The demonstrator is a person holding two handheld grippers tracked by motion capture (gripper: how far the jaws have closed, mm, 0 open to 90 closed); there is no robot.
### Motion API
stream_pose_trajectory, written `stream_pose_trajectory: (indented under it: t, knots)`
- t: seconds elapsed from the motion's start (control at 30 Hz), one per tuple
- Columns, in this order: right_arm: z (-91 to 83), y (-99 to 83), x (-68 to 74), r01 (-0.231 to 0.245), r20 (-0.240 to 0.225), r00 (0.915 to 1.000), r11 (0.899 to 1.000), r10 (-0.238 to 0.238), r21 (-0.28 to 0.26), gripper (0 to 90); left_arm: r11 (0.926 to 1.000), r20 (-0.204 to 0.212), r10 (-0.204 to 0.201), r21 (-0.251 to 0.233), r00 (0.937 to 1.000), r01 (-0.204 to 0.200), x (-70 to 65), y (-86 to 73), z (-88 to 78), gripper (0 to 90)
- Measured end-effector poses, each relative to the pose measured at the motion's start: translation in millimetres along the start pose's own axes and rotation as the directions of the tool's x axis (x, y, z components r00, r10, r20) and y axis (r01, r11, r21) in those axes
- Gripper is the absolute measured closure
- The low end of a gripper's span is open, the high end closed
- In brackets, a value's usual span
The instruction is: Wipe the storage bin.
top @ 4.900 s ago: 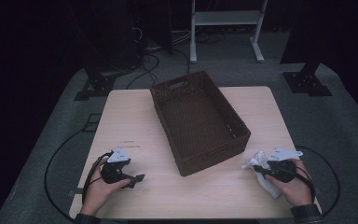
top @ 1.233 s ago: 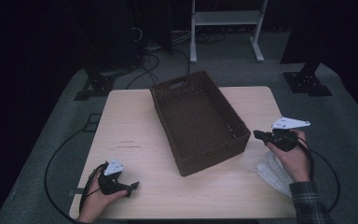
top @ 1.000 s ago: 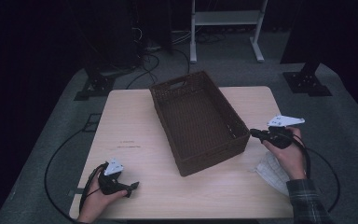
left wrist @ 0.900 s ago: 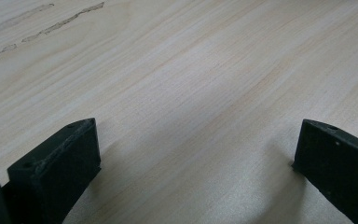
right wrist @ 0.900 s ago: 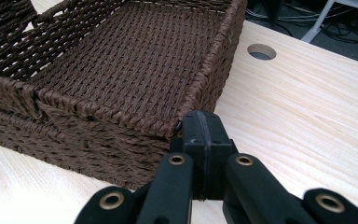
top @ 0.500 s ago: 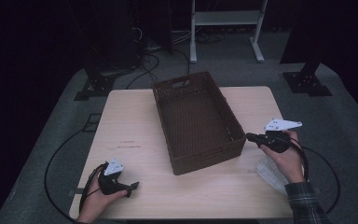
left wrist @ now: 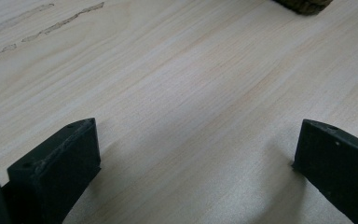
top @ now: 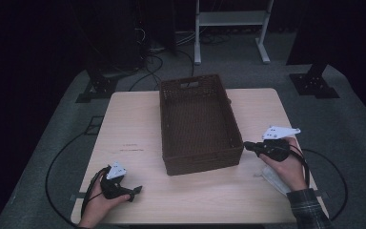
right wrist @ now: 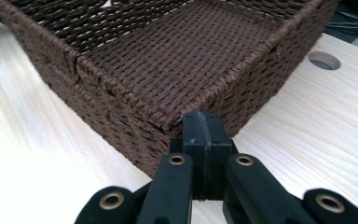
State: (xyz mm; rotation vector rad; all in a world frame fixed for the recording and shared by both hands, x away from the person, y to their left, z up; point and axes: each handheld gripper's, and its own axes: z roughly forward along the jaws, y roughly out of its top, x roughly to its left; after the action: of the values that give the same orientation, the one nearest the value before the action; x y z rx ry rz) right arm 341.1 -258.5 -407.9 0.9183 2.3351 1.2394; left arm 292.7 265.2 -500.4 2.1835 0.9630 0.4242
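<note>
A dark brown woven basket (top: 202, 162) stands empty in the middle of the light wooden table (top: 133, 119), its long sides running straight away from me. My right gripper (top: 246, 145) is shut with nothing between its jaws. Its tip touches the basket's near right corner. In the right gripper view the closed jaws (right wrist: 200, 128) press against that corner of the basket (right wrist: 121, 116) just under the rim. My left gripper (top: 136, 191) rests near the table's front left, well apart from the basket. Its jaws (left wrist: 196, 154) stand wide open over bare wood.
A crumpled white sheet (top: 272, 179) lies on the table under my right wrist. Faint pencil marks (top: 131, 148) sit left of the basket. A round cable hole (right wrist: 324, 60) is in the tabletop beyond the basket. A white rack's legs (top: 198, 47) stand on the floor behind.
The basket has swung from a slanted lie to square with the table, its near end shifting left. My right gripper moved left with that corner. The left gripper kept still.
</note>
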Motion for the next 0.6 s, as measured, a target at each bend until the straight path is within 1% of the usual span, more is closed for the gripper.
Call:
stream_pose_trajectory:
  t: [0.23, 0.6]
  knots:
    - [2.8, 2.7, 8.7, 0.015, -0.022, 0.9996, 1.000, -0.015, 0.004, 89.9, 1.0000, 0.000, 0.001, 0.000, 1.0000, -0.001, 0.1, 0.0, 0.0, 0.0]
    - [6.3, 5.4, 16.7, 0.039, -0.044, 0.9983, 0.999, -0.039, 0.007, 89.8, 1.0000, 0.000, 0.001, 0.000, 1.0000, -0.001, 0.1, 0.0, 0.0, 0.0]
